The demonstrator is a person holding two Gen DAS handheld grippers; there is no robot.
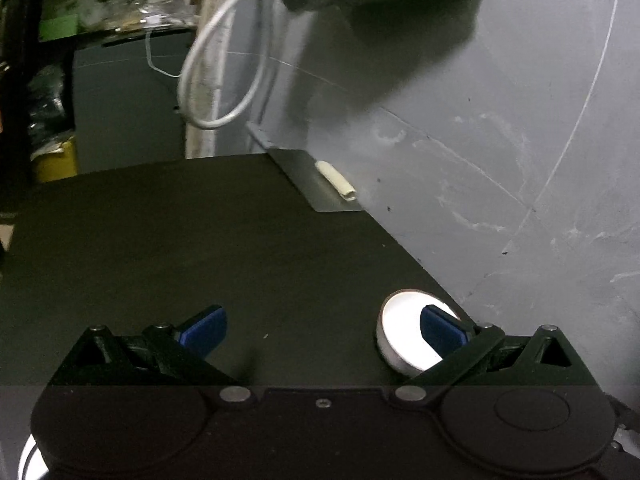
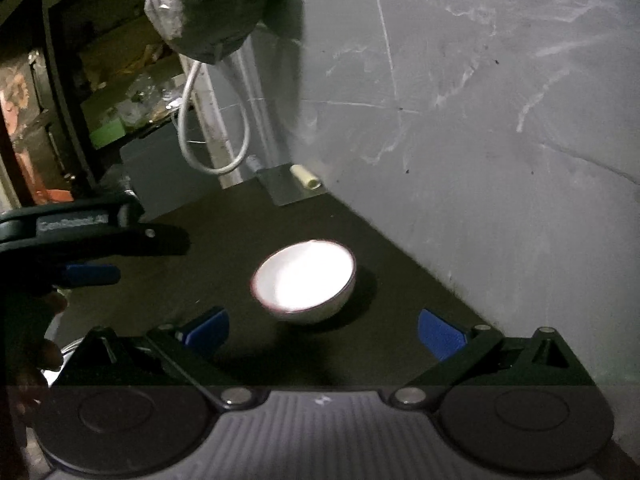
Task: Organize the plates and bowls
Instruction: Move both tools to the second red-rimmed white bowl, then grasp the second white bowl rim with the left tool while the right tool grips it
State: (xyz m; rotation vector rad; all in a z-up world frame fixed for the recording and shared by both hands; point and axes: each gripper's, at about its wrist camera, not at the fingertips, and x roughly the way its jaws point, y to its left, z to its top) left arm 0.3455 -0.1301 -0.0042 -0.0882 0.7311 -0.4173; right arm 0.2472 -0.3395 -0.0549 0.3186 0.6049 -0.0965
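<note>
Left gripper: we are holding it low over the dark tabletop, jaws spread wide and gripping nothing; in the right wrist view it is showing at nine o'clock, well left of the bowl.

White bowl: it is sitting upright on the tabletop near the grey wall, at about twelve o'clock from our right tool and apart from both of its pads. In the left wrist view it is peeking out at three o'clock, partly behind the right-hand pad.

Right gripper: we are holding it fully open and empty, facing the bowl, with the fingertips just short of it.

Something bright at seven o'clock in the left view: we are seeing only a sliver under the tool body, so we cannot tell whether it is a plate.

Risk, the wall: we are judging that a push forward could slide the bowl toward one o'clock against the wall instead of seating the rim between the pads.

Risk, the rim: the glazed edge is looking smooth, so a shallow pinch could slip and tip the bowl.

Risk, glare: the bowl's inside is blowing out white, so we are struggling to read its depth.
</note>
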